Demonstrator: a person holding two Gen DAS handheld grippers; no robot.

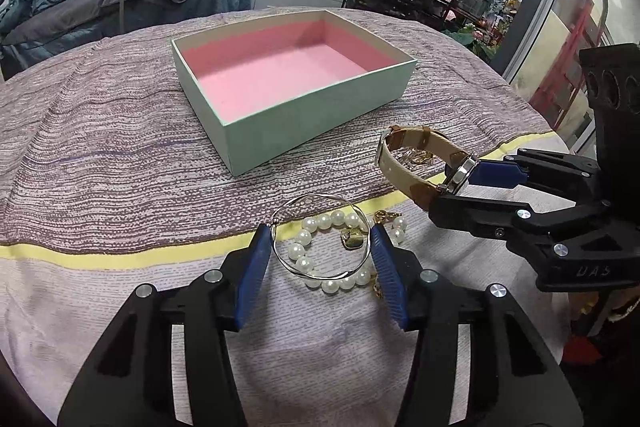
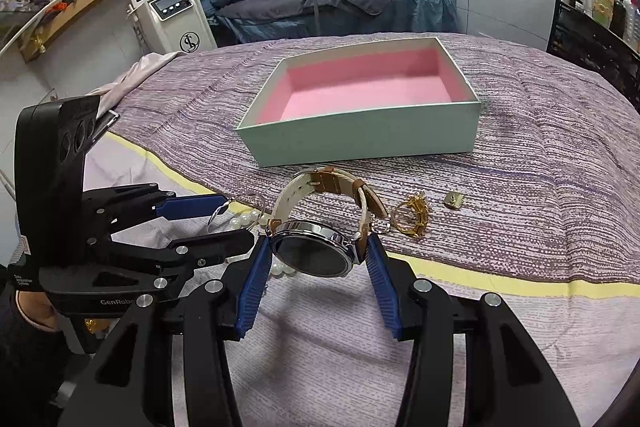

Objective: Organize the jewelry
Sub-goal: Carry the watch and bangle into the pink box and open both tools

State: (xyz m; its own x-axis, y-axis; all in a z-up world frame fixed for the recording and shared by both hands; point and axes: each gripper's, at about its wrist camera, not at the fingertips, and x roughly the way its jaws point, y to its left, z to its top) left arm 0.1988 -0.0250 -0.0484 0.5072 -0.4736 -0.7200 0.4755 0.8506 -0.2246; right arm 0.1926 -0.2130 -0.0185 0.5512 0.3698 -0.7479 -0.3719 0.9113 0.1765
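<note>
Left gripper (image 1: pixel 320 239): lower centre of the left wrist view, blue pads pressed on a silver bangle (image 1: pixel 320 239).
Pearl bracelet (image 1: pixel 320 223): on the cloth beneath the bangle.
Right gripper (image 2: pixel 316 251): clamped on the watch (image 2: pixel 310 247), raised off the striped cloth (image 2: pixel 540 187).
Box (image 2: pixel 360 135): pink-lined, upper centre, nothing inside.
Gold ring (image 2: pixel 412 215): right of the watch.

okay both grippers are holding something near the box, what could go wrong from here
The left gripper pinches the thin silver bangle only at its edges, so it may spring out. The pearl bracelet lies right under it and could snag. The watch in the right gripper might twist loose.
</note>
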